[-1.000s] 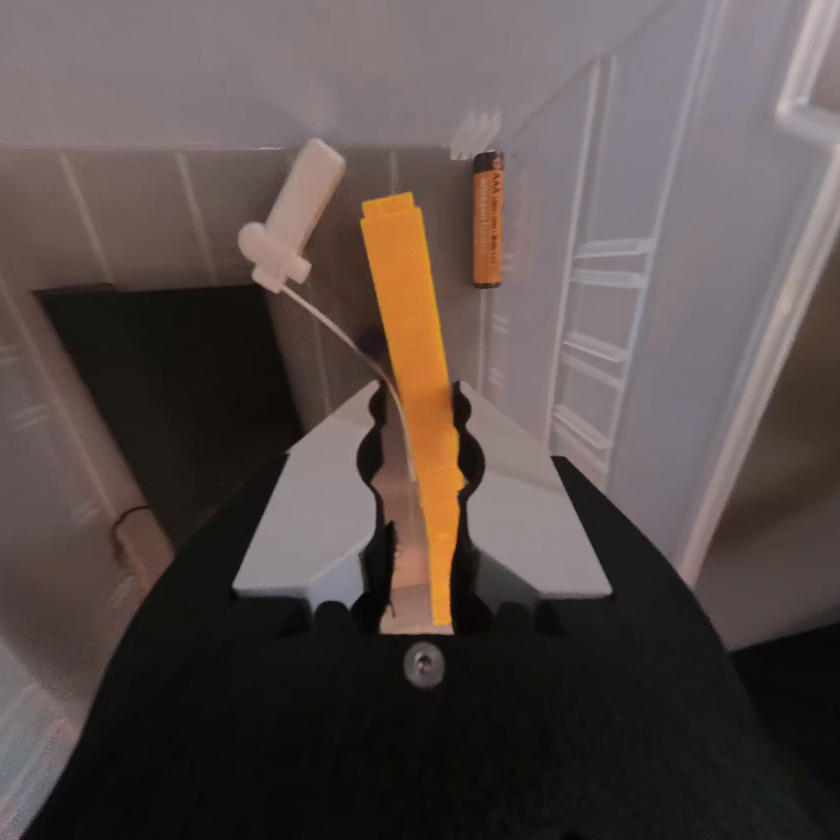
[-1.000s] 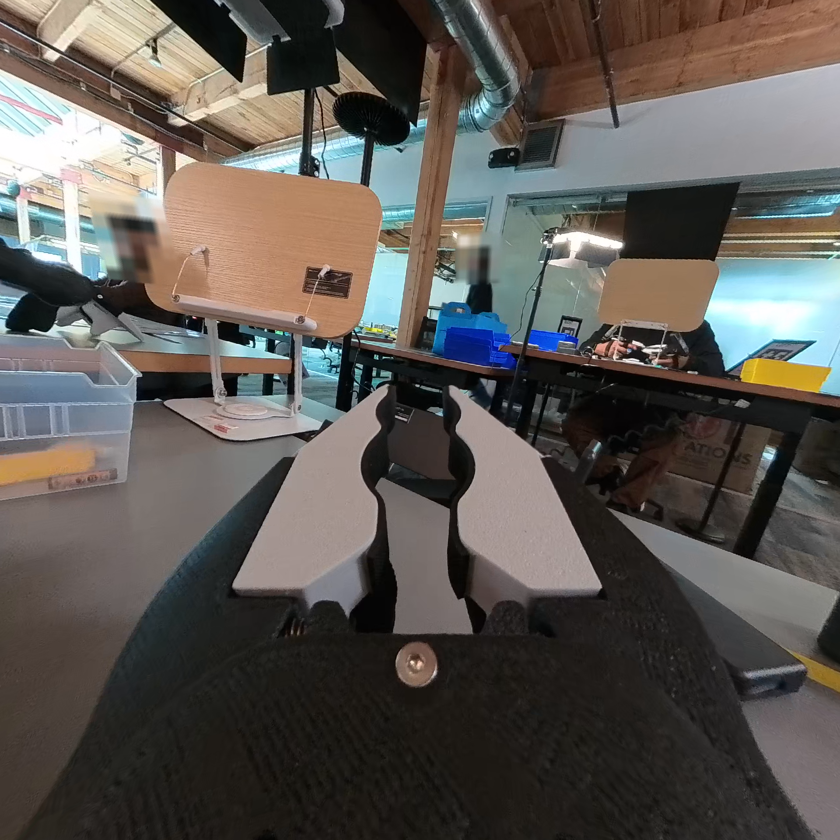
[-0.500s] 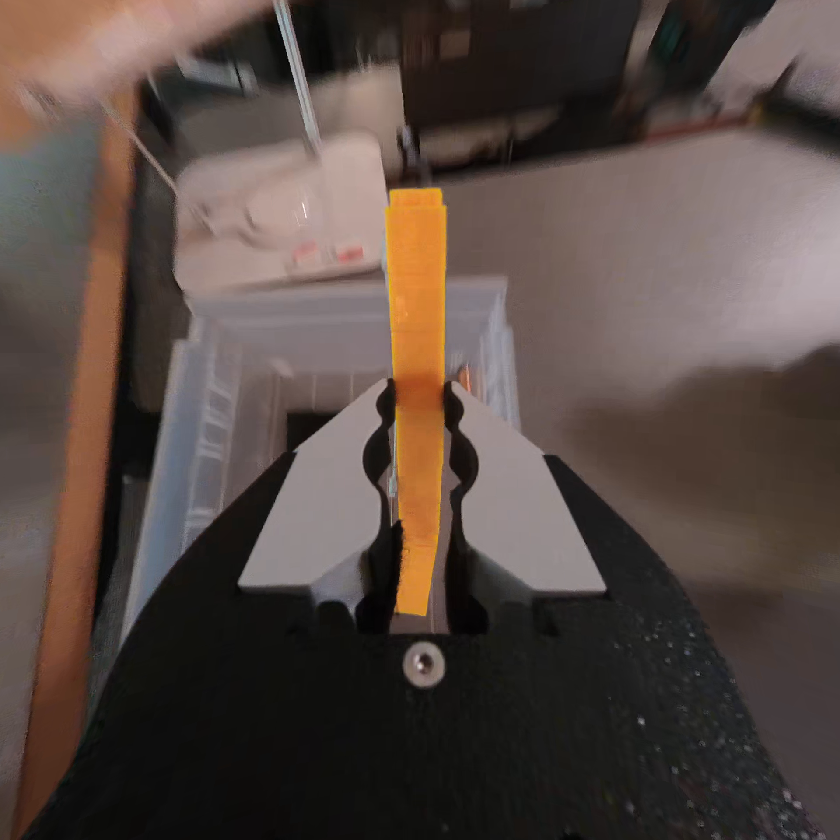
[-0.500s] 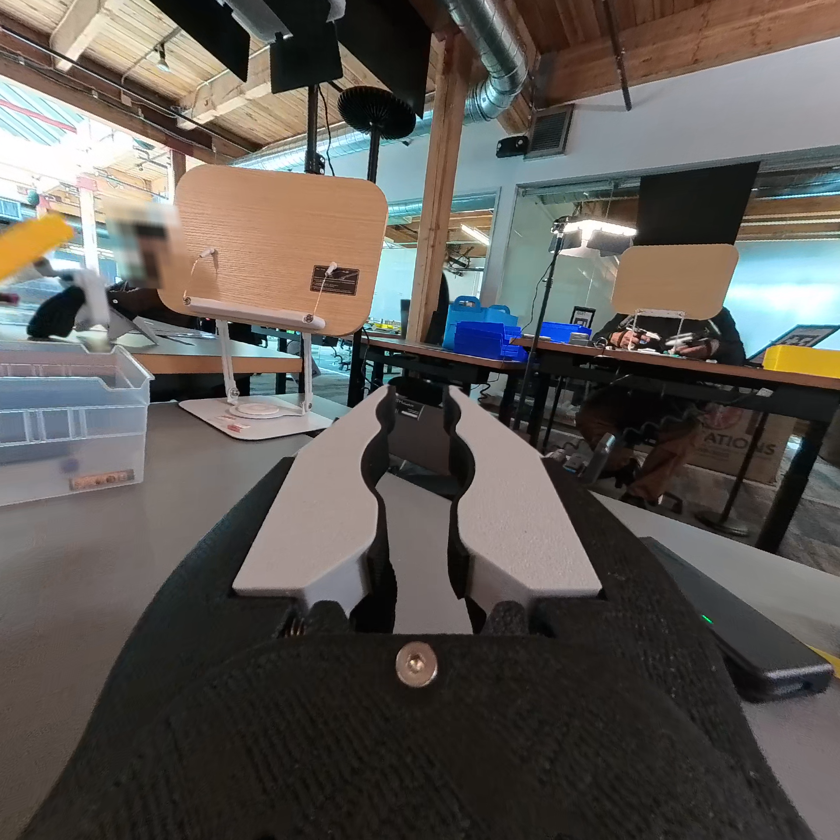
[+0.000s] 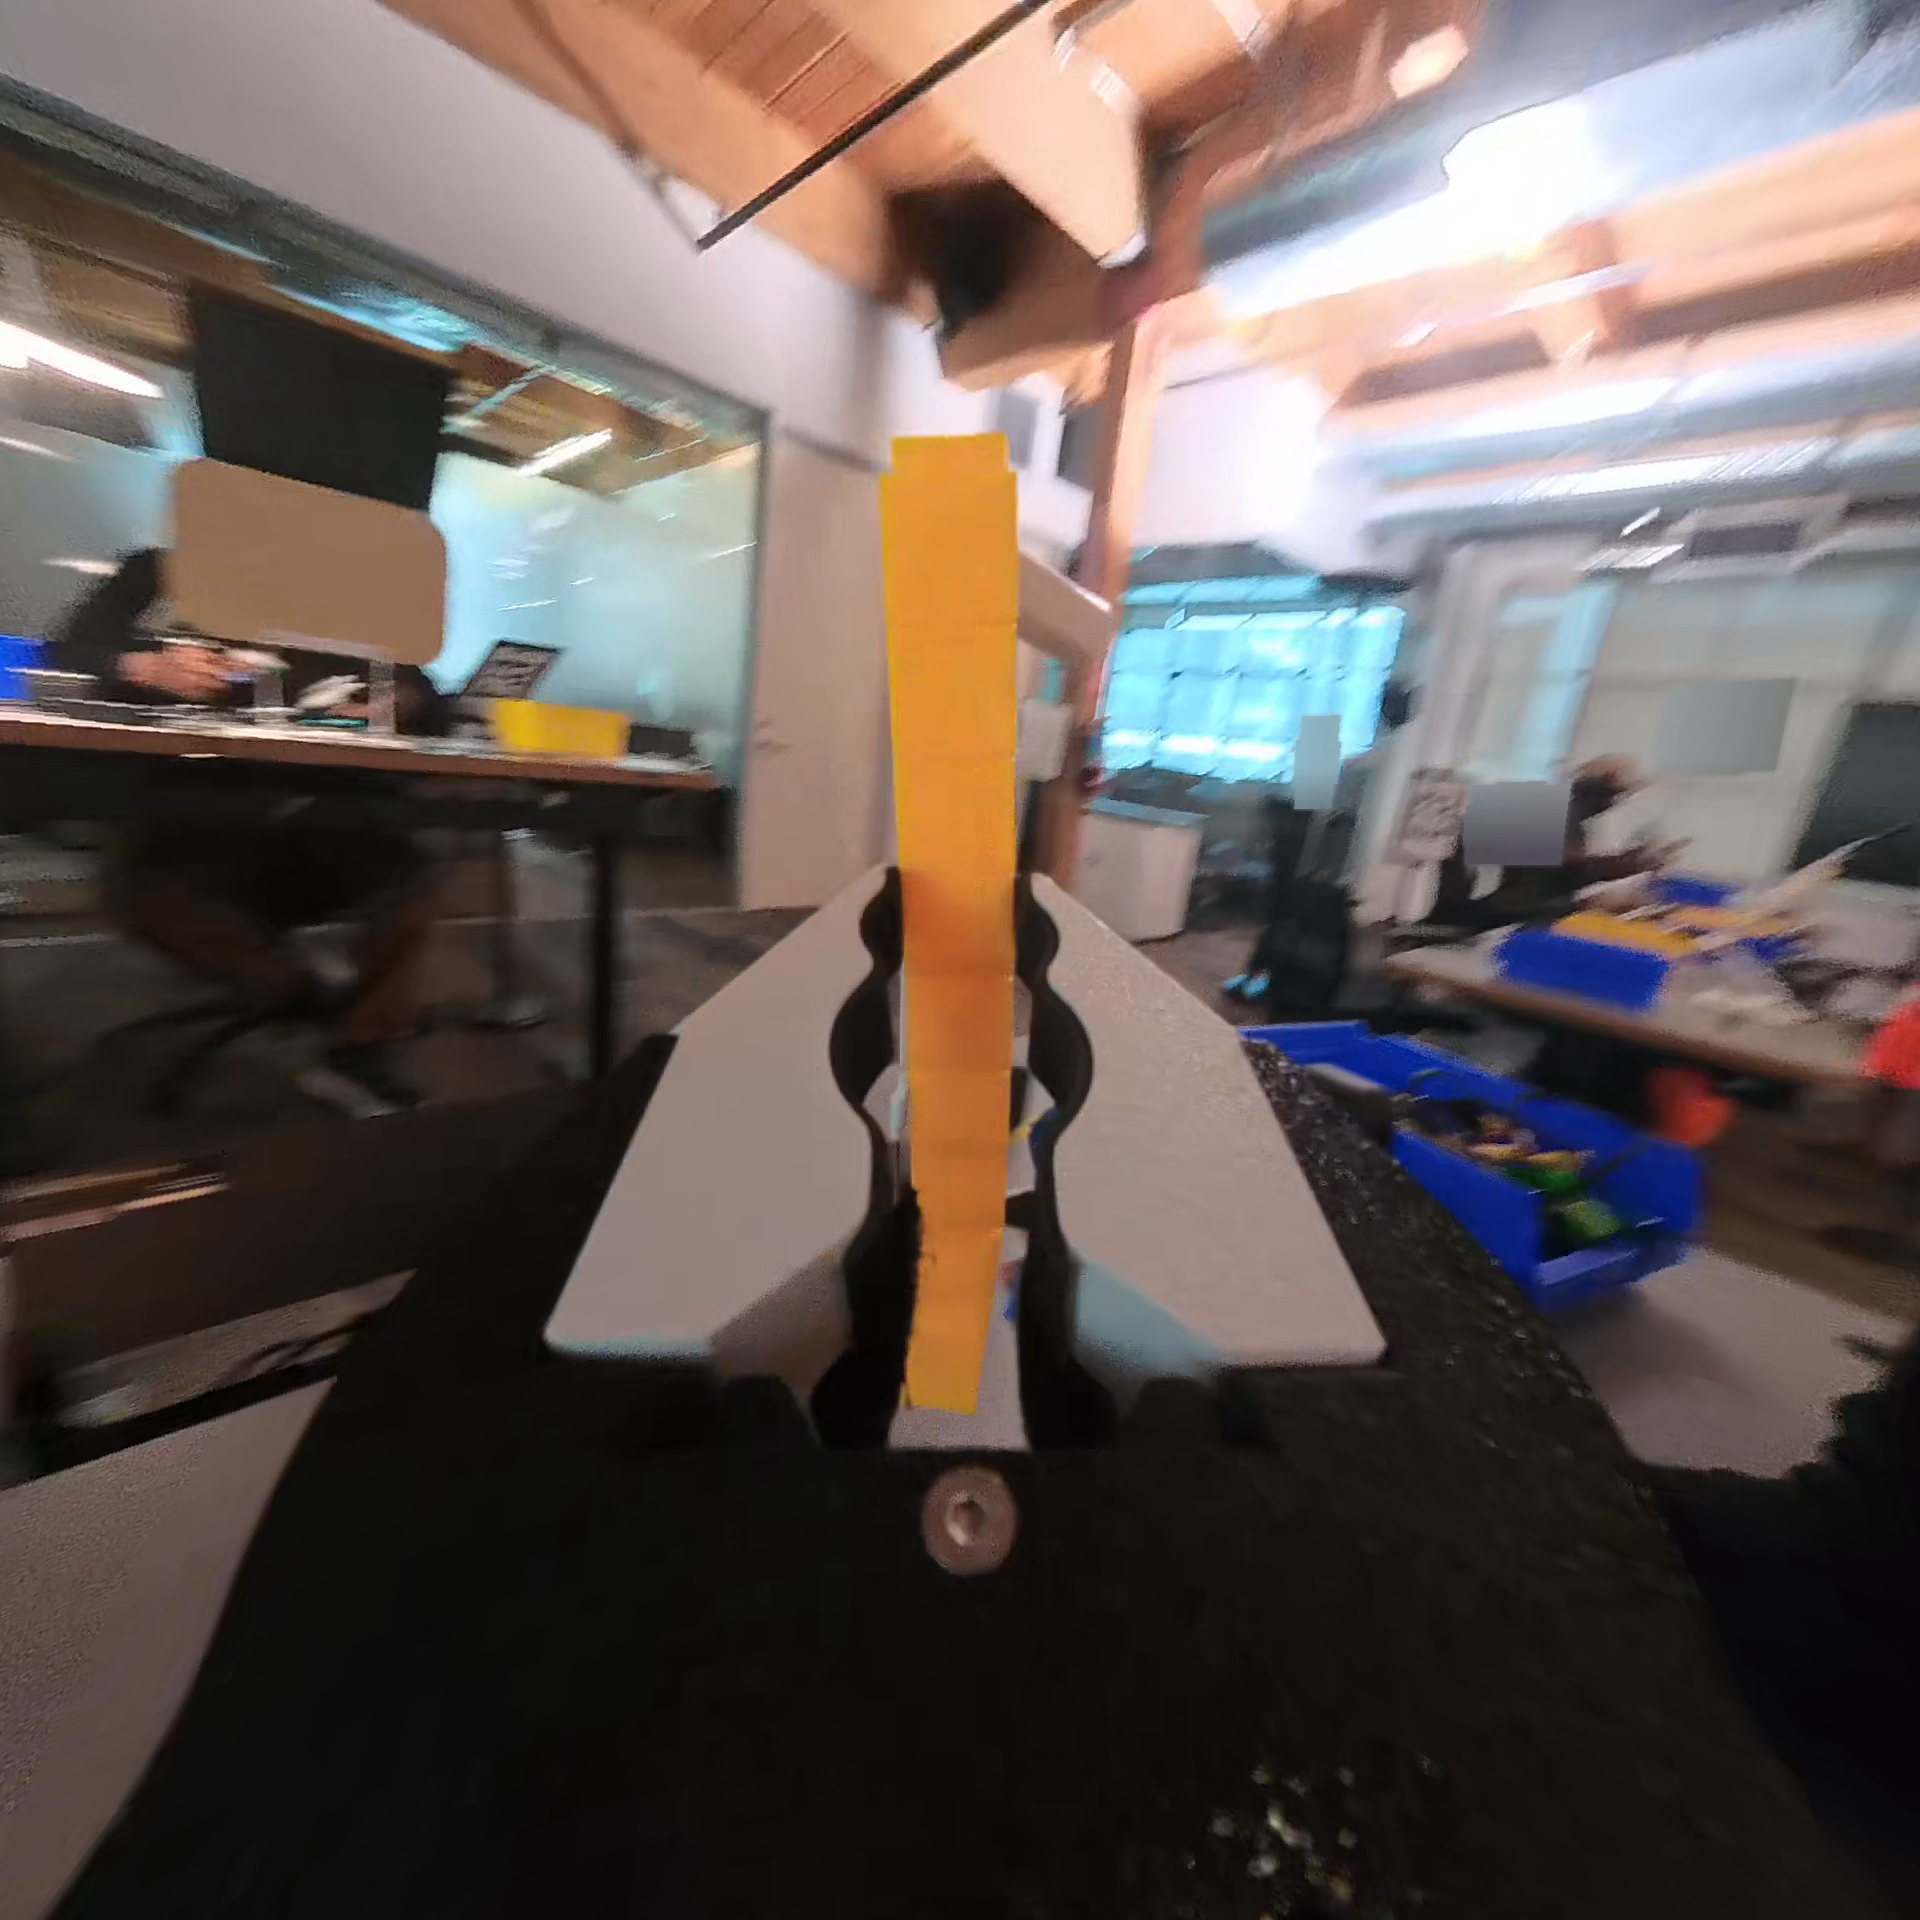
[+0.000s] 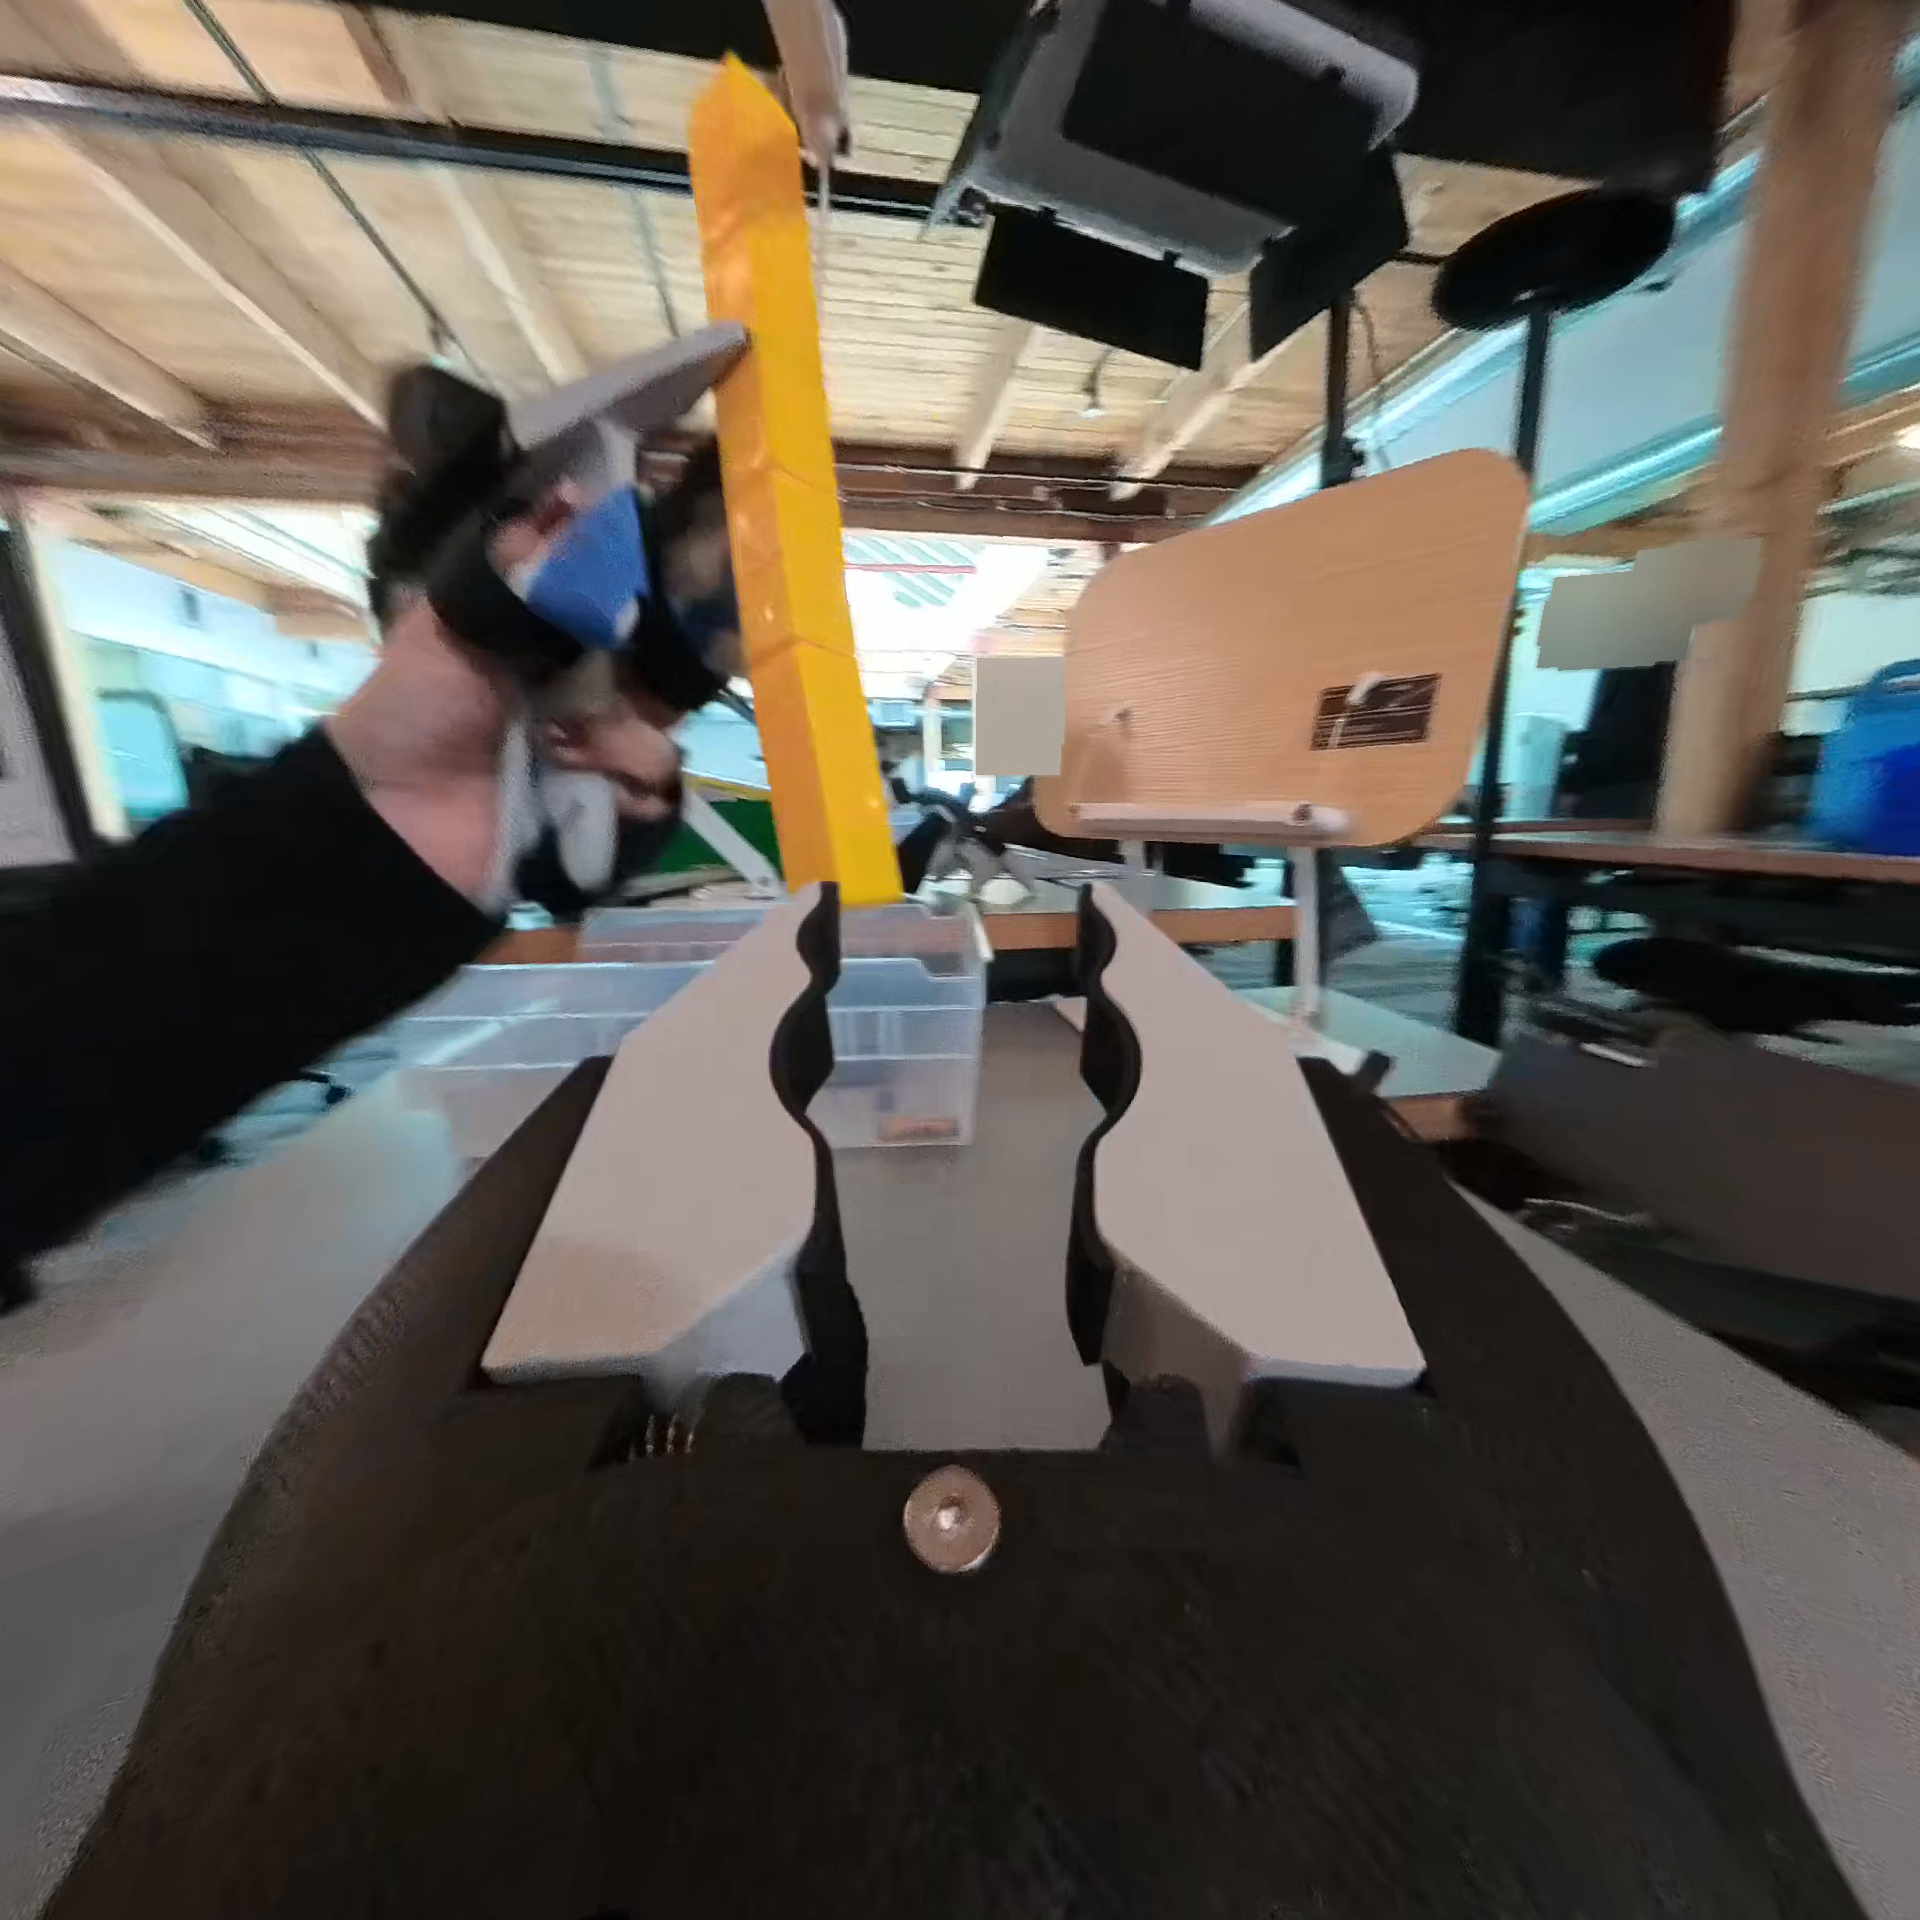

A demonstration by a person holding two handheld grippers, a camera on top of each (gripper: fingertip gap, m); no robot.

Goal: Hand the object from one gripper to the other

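My left gripper (image 5: 954, 904) is shut on a long yellow bar (image 5: 951, 748) that sticks out well past its fingertips, held up in the air. In the right wrist view the same yellow bar (image 6: 784, 582) stands nearly upright, gripped near its middle by the left gripper (image 6: 665, 390) in a person's hand (image 6: 436, 717). My right gripper (image 6: 954, 904) is open with nothing between its pads. The bar's lower end hangs just above and behind my right gripper's left fingertip (image 6: 800, 925).
A clear plastic compartment box (image 6: 904, 1018) sits on the grey table (image 6: 156, 1299) ahead of the right gripper. A wooden stand board (image 6: 1278, 665) stands at the right. Blue bins (image 5: 1507, 1153) and work tables with people fill the room behind. My right fingertips sit around 15 cm from my left ones.
My left gripper lifted the yellow bar out of the clear box and swung it up in front of the right gripper. My right gripper's jaws opened wider and it turned towards the bar.
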